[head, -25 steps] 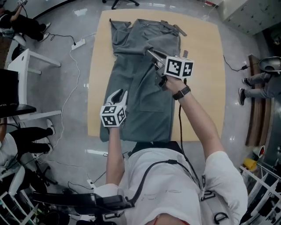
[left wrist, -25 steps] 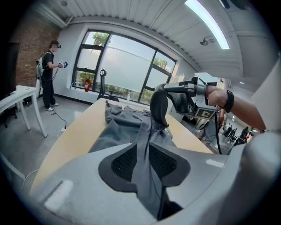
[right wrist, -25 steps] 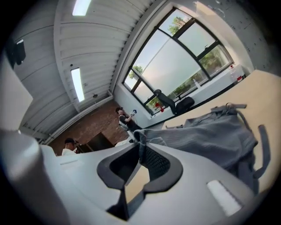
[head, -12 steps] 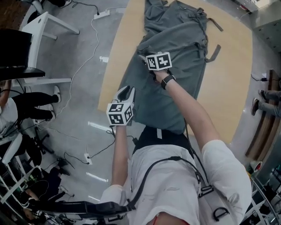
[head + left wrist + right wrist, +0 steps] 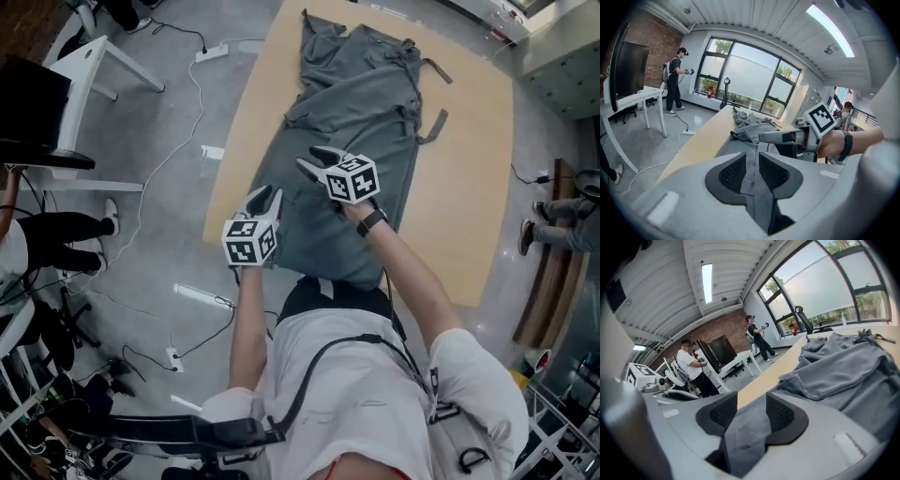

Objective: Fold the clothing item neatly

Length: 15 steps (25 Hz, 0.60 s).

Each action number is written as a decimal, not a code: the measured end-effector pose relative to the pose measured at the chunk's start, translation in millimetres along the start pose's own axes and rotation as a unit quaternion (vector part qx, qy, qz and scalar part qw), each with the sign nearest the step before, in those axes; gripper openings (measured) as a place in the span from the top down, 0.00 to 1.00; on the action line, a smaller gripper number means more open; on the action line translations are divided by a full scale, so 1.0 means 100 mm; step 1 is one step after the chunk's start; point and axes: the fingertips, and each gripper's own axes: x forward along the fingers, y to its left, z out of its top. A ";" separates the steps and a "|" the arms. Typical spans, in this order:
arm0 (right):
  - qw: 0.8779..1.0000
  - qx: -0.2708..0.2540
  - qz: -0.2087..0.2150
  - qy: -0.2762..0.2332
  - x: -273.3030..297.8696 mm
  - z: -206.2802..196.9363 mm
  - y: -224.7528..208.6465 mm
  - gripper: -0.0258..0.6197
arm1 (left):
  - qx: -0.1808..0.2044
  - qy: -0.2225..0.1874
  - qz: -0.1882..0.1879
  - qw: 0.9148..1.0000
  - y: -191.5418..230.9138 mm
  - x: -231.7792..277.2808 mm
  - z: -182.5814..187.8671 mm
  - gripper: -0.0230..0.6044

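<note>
A grey garment [image 5: 366,103] lies lengthwise on the wooden table [image 5: 469,169], its far part bunched and folded over, its near end hanging off the front edge. My left gripper [image 5: 264,199] is at the garment's near left edge, its jaws narrow with a strip of cloth pinched between the pads [image 5: 733,171]. My right gripper [image 5: 314,159] hovers low over the garment's left side, just beyond the left one. Its jaws have just been opening and stand apart, and the cloth [image 5: 843,371] below them lies loose, not pressed.
A white desk [image 5: 103,66] and a black monitor [image 5: 33,112] stand left of the table, with a power strip and cables [image 5: 211,52] on the floor. A seated person's legs [image 5: 56,234] are at the left, another person's legs [image 5: 562,230] at the right.
My right gripper came down and toward the garment's left edge, and its jaws went from shut on a lifted fold to apart. The fold now lies on the garment. The left gripper shifted slightly.
</note>
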 end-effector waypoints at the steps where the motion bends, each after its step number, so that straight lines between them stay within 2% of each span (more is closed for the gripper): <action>1: 1.000 -0.002 -0.003 -0.011 -0.14 0.04 0.00 0.68 | 0.007 -0.003 -0.006 1.000 -0.04 0.05 0.06 0.82; 7: 0.997 0.017 -0.004 -0.075 -0.93 0.09 -0.03 0.70 | 0.061 0.012 -0.022 0.998 -0.39 0.47 0.43 0.82; 11: 0.993 0.032 -0.003 -0.113 -1.12 0.22 -0.30 0.70 | 0.026 -0.021 -0.029 0.999 -0.45 0.86 1.00 0.82; 12: 0.992 0.034 -0.007 -0.119 -1.12 0.26 -0.41 0.70 | 0.028 -0.026 -0.029 0.999 -0.46 0.97 1.14 0.82; 15: 0.989 0.052 -0.019 -0.140 -1.08 0.42 -0.62 0.70 | 0.070 -0.020 -0.030 0.997 -0.38 1.29 1.52 0.82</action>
